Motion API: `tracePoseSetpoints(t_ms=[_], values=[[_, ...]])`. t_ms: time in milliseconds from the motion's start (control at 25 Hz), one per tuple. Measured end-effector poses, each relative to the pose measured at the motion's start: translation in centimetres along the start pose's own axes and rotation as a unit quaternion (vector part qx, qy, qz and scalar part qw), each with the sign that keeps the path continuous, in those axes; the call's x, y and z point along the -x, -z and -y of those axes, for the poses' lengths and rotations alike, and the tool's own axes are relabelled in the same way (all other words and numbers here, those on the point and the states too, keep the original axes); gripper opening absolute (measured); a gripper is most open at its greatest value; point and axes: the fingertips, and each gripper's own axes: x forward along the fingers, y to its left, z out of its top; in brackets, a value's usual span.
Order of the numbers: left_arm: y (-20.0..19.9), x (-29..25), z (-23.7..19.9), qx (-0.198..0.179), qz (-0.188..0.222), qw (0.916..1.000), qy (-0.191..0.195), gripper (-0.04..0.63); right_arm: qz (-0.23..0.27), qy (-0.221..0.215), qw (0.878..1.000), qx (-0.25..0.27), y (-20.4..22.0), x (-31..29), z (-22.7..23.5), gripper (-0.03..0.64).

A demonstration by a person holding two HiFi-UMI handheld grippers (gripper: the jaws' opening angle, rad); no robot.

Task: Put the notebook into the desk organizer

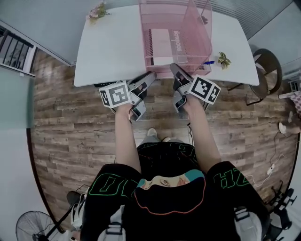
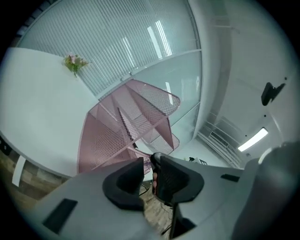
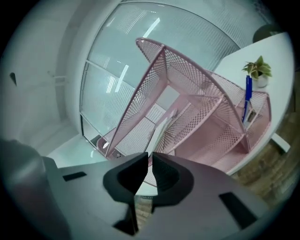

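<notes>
The pink mesh desk organizer point(image 1: 197, 28) stands on the white table point(image 1: 108, 47), near its front edge. The notebook point(image 1: 162, 43), white and pink with a dark spine strip, lies inside the organizer's left compartment. In the right gripper view its pale edge point(image 3: 160, 131) shows between the mesh walls point(image 3: 187, 75). My left gripper point(image 1: 149, 77) hovers at the table's front edge, just short of the organizer point(image 2: 101, 140); its jaws point(image 2: 147, 164) stand a little apart and empty. My right gripper point(image 1: 176, 69) is beside it, its jaws point(image 3: 150, 157) closed together on nothing.
A small flower pot point(image 1: 97, 12) sits at the table's far left corner. A little green plant point(image 1: 224, 59) and a blue pen point(image 1: 209, 62) are at the organizer's right. A chair point(image 1: 268, 70) stands right of the table, and a fan point(image 1: 33, 228) is on the wood floor behind me.
</notes>
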Motion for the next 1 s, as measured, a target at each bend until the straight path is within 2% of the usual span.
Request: tracePoseSetpoints(t_ms=[80,240,400,560,680,840,1000], values=[[-0.2,0.3,1.0,-0.018,0.006,0.9997,0.013,0.09,0.0,0.019,1.0,0.012,-0.1,0.1,-0.4,0.021],[-0.2,0.2,2.8,-0.035,0.02,0.9985,0.037,0.08,-0.012,0.037,0.999,0.015,-0.3,0.7,-1.0,0.17],[-0.4,0.3,4.1,-0.052,0.04,0.9969,0.043,0.071,-0.046,0.067,0.994,0.072,0.1,1.7,-0.8,0.212],[-1.0,0.6,5.3,-0.097,0.063,0.9932,0.013,0.069,-0.089,0.096,0.977,0.168,0.4,3.4,-1.1,0.218],[-2.1,1.1,6.6,-0.135,0.089,0.9867,-0.015,0.064,-0.114,0.109,0.961,0.226,0.2,5.3,-1.6,0.218],[-4.3,1.6,8.9,-0.178,0.146,0.9726,-0.033,0.03,-0.099,0.082,0.941,0.314,-2.0,6.9,-4.6,0.191],[-6.3,2.3,11.3,-0.232,0.196,0.9506,-0.064,-0.006,-0.018,0.037,0.918,0.395,-5.8,7.9,-9.2,0.008]])
